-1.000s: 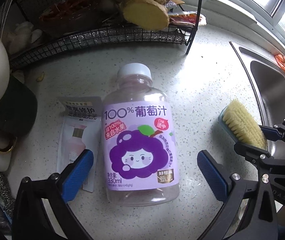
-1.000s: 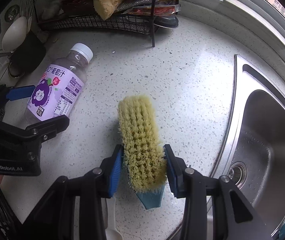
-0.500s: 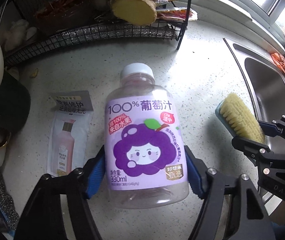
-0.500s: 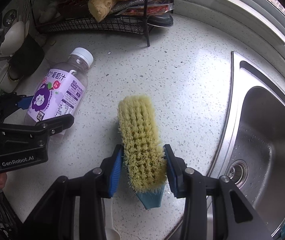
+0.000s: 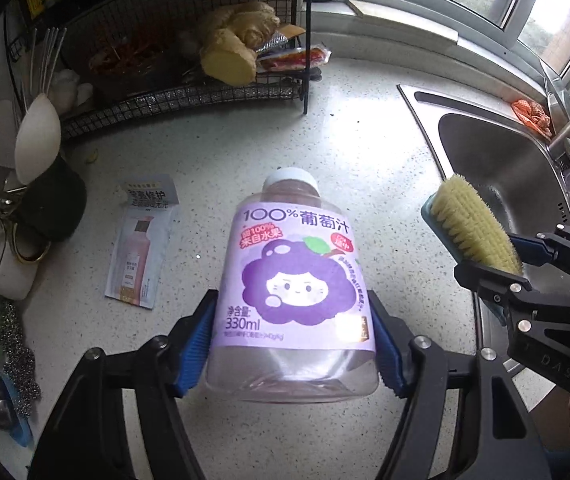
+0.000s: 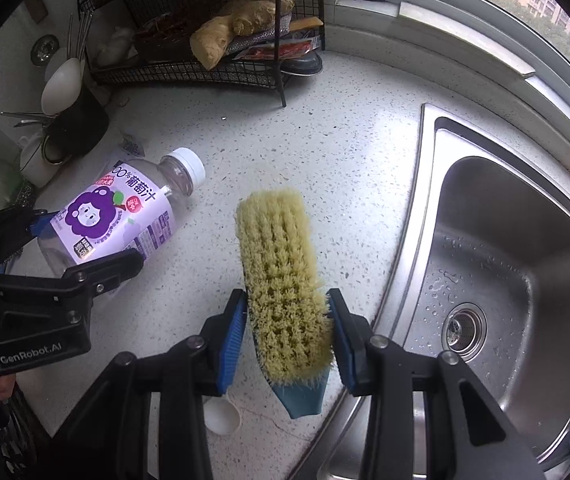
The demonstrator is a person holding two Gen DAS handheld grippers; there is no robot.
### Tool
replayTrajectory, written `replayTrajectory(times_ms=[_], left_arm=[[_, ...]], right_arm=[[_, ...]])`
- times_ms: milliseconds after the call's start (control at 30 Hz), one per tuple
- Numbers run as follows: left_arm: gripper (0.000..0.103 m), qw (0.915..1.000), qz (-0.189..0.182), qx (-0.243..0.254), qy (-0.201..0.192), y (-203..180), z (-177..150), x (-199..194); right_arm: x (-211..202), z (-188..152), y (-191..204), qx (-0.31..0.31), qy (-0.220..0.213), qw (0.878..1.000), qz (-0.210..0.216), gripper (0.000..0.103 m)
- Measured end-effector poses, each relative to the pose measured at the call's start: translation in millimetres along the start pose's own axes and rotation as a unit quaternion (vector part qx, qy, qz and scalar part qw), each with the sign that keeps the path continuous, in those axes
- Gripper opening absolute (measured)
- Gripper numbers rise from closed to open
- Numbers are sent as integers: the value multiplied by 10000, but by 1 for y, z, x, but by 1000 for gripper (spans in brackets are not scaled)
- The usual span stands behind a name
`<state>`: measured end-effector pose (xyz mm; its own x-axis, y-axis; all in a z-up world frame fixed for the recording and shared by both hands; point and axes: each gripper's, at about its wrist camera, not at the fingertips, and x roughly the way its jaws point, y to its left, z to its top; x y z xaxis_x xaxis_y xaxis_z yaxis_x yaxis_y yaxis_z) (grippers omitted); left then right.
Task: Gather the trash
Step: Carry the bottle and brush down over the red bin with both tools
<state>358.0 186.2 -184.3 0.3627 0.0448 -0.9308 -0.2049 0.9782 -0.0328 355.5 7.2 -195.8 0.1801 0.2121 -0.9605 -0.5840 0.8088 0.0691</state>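
A clear plastic grape-juice bottle with a purple label and white cap is held above the speckled counter. My left gripper is shut on its lower body, blue pads pressing both sides. From the right wrist view the bottle tilts cap-up in the left gripper. My right gripper is shut on a yellow-bristled scrub brush with a teal back, lifted near the sink's edge. The left wrist view has this brush and the right gripper at its right. An empty sachet lies flat on the counter left of the bottle.
A black wire rack holding ginger stands at the back. The steel sink is on the right, with an orange cloth on its rim. A dark utensil holder and a steel scourer crowd the left. A white scoop lies under the right gripper.
My left gripper closed on the bottle and lifted it off the counter. The right gripper rose with the brush still in it. Both views now sit higher over the counter.
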Motion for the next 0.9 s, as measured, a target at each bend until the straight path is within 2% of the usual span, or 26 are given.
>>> replayTrajectory(times_ms=[133,433,700,900], left_arm=[[68,9998,-8,61,-191,-15,-17,-29],[68,9981,-15,229,-569,-61,-89,-104],[68,9958,-2,486,-782,-119,-163,-149],[68,9952,-141,651,-718,-157,-211,-173]], right_arm=[[-28,-23,-4,42,-234,9997,13,38],[-95,-97,-11,142,-725,9973,-48,38],[-150,-197,-22,327,-969,9948,-22,38],[-176,-259,-30,543,-1027,9932,-47,38]])
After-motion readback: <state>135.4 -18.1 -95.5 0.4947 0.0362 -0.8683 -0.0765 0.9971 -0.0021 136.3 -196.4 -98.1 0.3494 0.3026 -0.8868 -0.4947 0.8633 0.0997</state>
